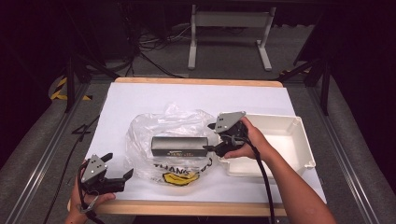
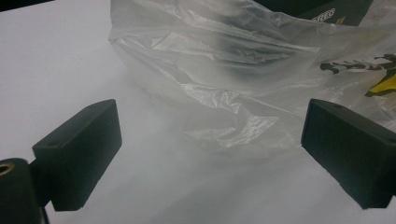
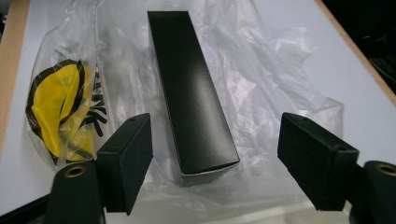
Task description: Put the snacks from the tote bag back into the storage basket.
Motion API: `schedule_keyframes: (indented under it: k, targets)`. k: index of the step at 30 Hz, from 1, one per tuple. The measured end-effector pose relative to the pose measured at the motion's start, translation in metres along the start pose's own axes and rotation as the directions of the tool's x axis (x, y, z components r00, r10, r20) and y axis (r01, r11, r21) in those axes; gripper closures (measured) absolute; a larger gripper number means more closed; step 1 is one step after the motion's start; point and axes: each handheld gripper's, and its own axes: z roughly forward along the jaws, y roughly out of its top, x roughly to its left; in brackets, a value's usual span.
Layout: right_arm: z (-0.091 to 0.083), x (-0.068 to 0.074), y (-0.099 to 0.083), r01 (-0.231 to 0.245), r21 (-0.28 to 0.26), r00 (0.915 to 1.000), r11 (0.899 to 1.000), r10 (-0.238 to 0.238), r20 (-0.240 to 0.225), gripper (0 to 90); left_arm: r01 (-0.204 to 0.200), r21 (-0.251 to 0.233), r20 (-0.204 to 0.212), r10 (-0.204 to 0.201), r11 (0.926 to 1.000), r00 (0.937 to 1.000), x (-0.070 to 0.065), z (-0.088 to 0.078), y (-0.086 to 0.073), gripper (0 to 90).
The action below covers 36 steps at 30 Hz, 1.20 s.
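Observation:
A long black box (image 1: 180, 146) (image 3: 191, 93) lies on a crumpled clear plastic bag (image 1: 144, 135) (image 3: 271, 70) with a yellow and black print, in the middle of the table. Whether the box is inside the bag or on top of it, I cannot tell. My right gripper (image 1: 208, 137) (image 3: 215, 140) is open at the box's right end, a jaw on each side of it, not touching. My left gripper (image 1: 120, 164) (image 2: 210, 140) is open near the table's front left, just short of the bag (image 2: 224, 70), with nothing between its jaws. The box's corner (image 2: 322, 9) peeks in at the top of the left gripper view.
A white plastic tray (image 1: 306, 144) stands at the right of the table, right behind my right hand. A white sheet (image 1: 140, 93) covers the table, whose wooden edge (image 1: 187, 207) runs along the front. Beyond the far edge are cables and a stand's legs on the floor.

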Motion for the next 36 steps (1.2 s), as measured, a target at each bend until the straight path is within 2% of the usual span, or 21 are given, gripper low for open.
schedule_keyframes:
  k: [2,5,7,9,11,14,17,19,20,25,27,29,30,32,36]
  targets:
    - [0.010,-0.002,0.005,0.021,0.045,0.9995,0.999,-0.020,-0.024,27.6,-0.001,0.000,0.002,0.001,1.0000,1.0000,0.000,0.000,0.000,5.9]
    - [0.015,-0.003,0.009,0.034,0.064,0.9989,0.997,-0.032,-0.035,27.6,-0.002,0.001,0.002,0.002,1.0000,1.0000,0.000,0.000,0.000,5.9]
    - [0.021,-0.004,0.013,0.059,0.083,0.9972,0.995,-0.055,-0.050,27.9,-0.003,0.004,0.004,0.003,1.0000,1.0000,0.000,0.001,0.000,5.9]
    - [0.026,-0.005,0.016,0.061,0.085,0.9964,0.994,-0.056,-0.065,29.1,-0.002,0.009,0.007,0.002,1.0000,1.0000,-0.001,0.002,0.000,5.9]
    - [0.034,-0.004,0.019,0.089,0.110,0.9930,0.990,-0.080,-0.087,29.9,-0.011,0.014,0.009,0.010,0.9998,0.9999,-0.002,0.003,-0.001,5.9]
    - [0.040,-0.004,0.021,0.095,0.130,0.9906,0.987,-0.081,-0.111,30.6,-0.009,0.014,0.013,0.009,0.9999,0.9999,-0.003,0.002,-0.001,5.9]
    - [0.048,-0.004,0.023,0.121,0.175,0.9854,0.977,-0.097,-0.140,30.9,-0.009,0.016,0.010,0.009,0.9998,0.9999,-0.004,-0.001,-0.003,5.9]
    - [0.049,-0.004,0.023,0.129,0.184,0.9846,0.974,-0.104,-0.141,31.1,-0.009,0.017,0.010,0.009,0.9998,0.9999,-0.004,-0.002,-0.004,5.9]
    - [0.052,-0.005,0.024,0.139,0.204,0.9830,0.969,-0.110,-0.147,31.0,-0.009,0.017,0.005,0.009,0.9998,0.9999,-0.005,-0.003,-0.005,5.9]
    - [0.057,-0.009,0.024,0.150,0.253,0.9810,0.956,-0.112,-0.158,30.2,0.004,0.021,-0.008,-0.004,0.9998,1.0000,-0.005,-0.011,-0.010,5.9]
    - [0.058,-0.013,0.022,0.155,0.281,0.9803,0.947,-0.112,-0.162,29.6,0.012,0.023,-0.021,-0.012,0.9997,0.9997,-0.005,-0.016,-0.014,5.9]
    - [0.058,-0.015,0.020,0.158,0.283,0.9794,0.946,-0.114,-0.167,29.4,0.016,0.025,-0.027,-0.015,0.9996,0.9995,-0.005,-0.017,-0.015,5.9]
    - [0.059,-0.016,0.019,0.162,0.300,0.9778,0.940,-0.113,-0.177,29.2,0.019,0.029,-0.041,-0.018,0.9994,0.9990,-0.005,-0.020,-0.017,5.9]
    - [0.062,-0.017,0.019,0.174,0.309,0.9749,0.935,-0.119,-0.188,29.2,0.025,0.035,-0.046,-0.023,0.9991,0.9987,-0.006,-0.022,-0.019,5.9]
    - [0.069,-0.019,0.019,0.198,0.355,0.9689,0.914,-0.128,-0.212,29.2,0.037,0.036,-0.064,-0.034,0.9987,0.9973,-0.006,-0.028,-0.023,5.9]
